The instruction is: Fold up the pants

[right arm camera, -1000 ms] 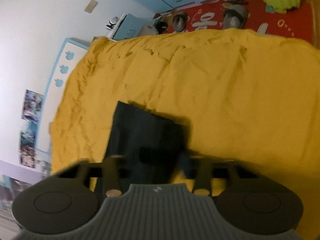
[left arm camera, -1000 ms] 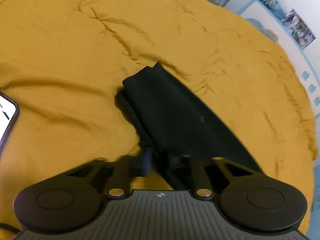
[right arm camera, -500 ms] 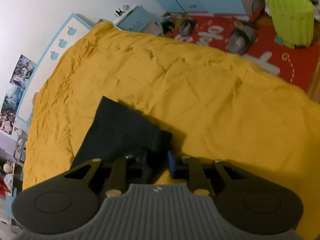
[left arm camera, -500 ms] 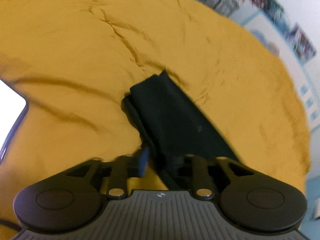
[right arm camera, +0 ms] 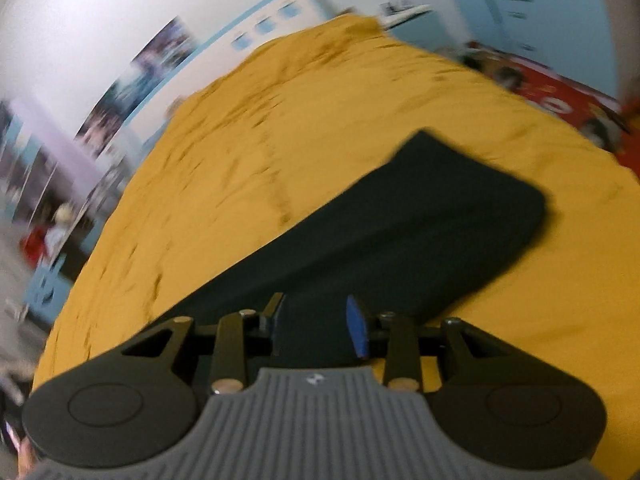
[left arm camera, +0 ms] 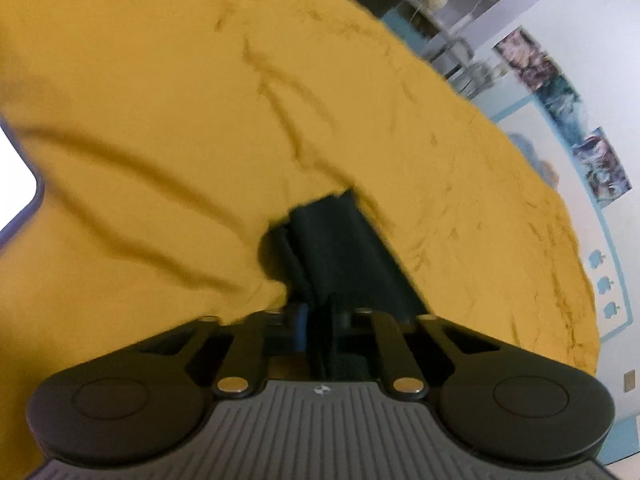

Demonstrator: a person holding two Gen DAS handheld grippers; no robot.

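The black pants (left arm camera: 336, 248) lie folded into a narrow strip on the yellow bedspread (left arm camera: 160, 100). My left gripper (left arm camera: 320, 320) is shut on their near edge, and dark cloth bunches between the blue pad and the other finger. In the right wrist view the pants (right arm camera: 420, 216) stretch away to the upper right and end in a rounded fold. My right gripper (right arm camera: 316, 324) hovers over their near part. Its jaws are opening and the blue pads (right arm camera: 356, 332) stand apart. Dark cloth shows in the gap behind them, but neither pad presses on it.
A white-screened phone (left arm camera: 16, 176) lies at the left edge of the bed. Posters hang on the wall (left arm camera: 560, 88) beyond the bed's far side. A red rug (right arm camera: 560, 96) and blue cabinets (right arm camera: 520, 8) lie past the bed's other end.
The right gripper let go of the pants, spread its pads, rose and rolled, so its view has swung round. The left gripper opened briefly, then shut again on the pants' edge and rolled a little.
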